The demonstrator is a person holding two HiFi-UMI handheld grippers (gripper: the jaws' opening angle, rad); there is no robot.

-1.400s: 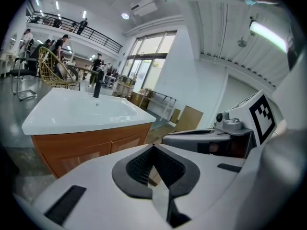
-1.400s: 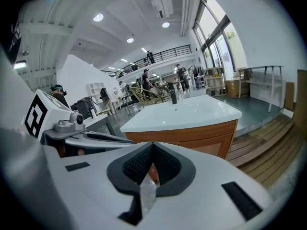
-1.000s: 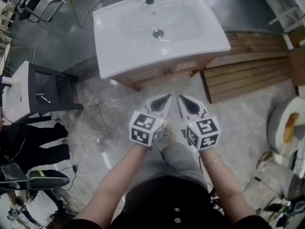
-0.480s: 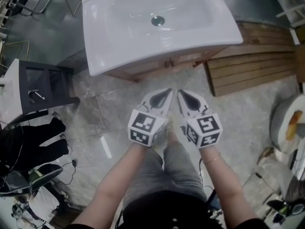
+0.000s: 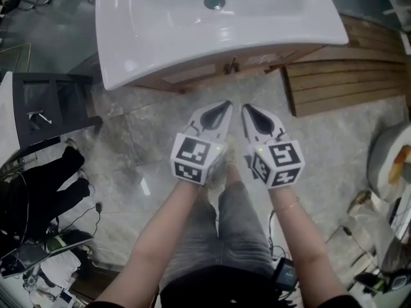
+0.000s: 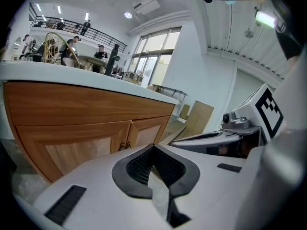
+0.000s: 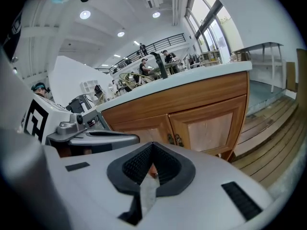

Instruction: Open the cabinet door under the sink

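A white sink (image 5: 128,63) tops a wooden cabinet (image 5: 212,74), whose two small door handles (image 5: 232,63) sit side by side at the middle. Both grippers hang side by side in front of it, above the floor, not touching it. The left gripper (image 5: 226,106) is shut with nothing in it, and so is the right gripper (image 5: 247,110). In the left gripper view the shut left gripper (image 6: 153,147) points at the two doors (image 6: 91,147) and handles (image 6: 124,146). In the right gripper view the shut right gripper (image 7: 152,145) faces the handles (image 7: 175,140) and right door (image 7: 211,128).
A black stand (image 5: 45,104) is on the floor at the left, with dark bags and cables (image 5: 38,185) below it. Wooden planks (image 5: 347,82) lie right of the cabinet. A white round object (image 5: 388,159) sits at the far right. The person's legs are under the grippers.
Both grippers have sunk lower together, still shut and side by side. The sink and cabinet front now fill more of the head view and sit nearer the grippers' tips.
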